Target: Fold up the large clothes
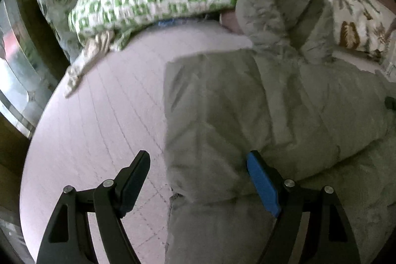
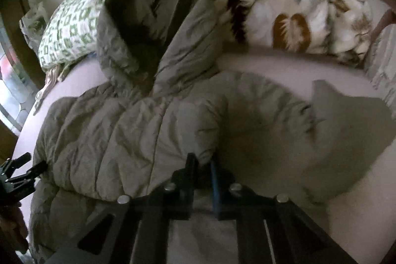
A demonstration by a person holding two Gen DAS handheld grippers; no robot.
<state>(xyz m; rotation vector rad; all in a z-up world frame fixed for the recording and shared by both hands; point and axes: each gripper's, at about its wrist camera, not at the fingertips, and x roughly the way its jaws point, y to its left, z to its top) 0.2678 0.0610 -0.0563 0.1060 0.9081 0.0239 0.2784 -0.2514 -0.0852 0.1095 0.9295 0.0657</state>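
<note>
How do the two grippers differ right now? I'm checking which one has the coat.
The left gripper is open, fingers spread wide above the edge of the grey puffer coat, gripping nothing. The right gripper is shut on a fold of the coat, fingers close together. Both have one blue-padded finger and hover over the pink bed sheet.

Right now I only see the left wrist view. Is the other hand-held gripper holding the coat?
Observer: Yes, the right hand-held gripper is shut on a fold of the coat.
Operator: Is the hood flat?
Observer: No, the hood is bunched up, gaping open against the flowered blanket.
Operator: Where's the sleeve?
Observer: One sleeve lies spread to the right on the bed.
</note>
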